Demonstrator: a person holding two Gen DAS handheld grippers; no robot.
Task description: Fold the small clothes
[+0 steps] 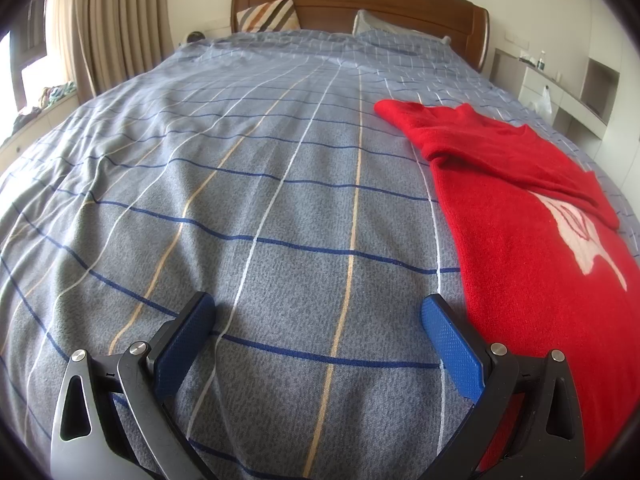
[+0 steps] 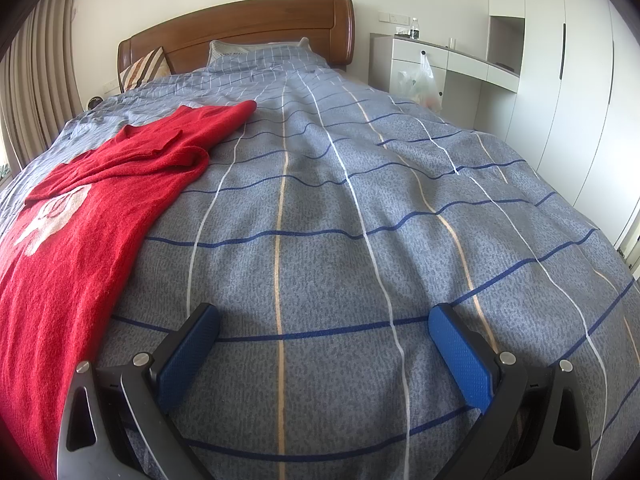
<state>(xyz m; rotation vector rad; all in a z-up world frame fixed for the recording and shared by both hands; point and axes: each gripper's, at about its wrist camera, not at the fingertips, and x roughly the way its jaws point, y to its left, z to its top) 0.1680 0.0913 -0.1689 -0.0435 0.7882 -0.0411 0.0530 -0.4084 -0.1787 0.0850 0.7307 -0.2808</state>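
Observation:
A small red knit sweater (image 1: pixel 532 216) with a white motif lies flat on the bed, both sleeves folded across its chest. In the left wrist view it lies to the right of my left gripper (image 1: pixel 318 308), which is open and empty just above the cover, its right finger near the sweater's left edge. In the right wrist view the sweater (image 2: pixel 88 216) lies to the left of my right gripper (image 2: pixel 324 316), which is open and empty over the bare cover.
The bed has a blue-grey checked cover (image 1: pixel 260 184) and a wooden headboard (image 1: pixel 360 0) with pillows (image 1: pixel 268 16). Curtains (image 1: pixel 100 28) hang at the left. A white desk (image 2: pixel 440 60) with a hanging plastic bag (image 2: pixel 424 80) and wardrobes (image 2: pixel 560 80) stand at the right.

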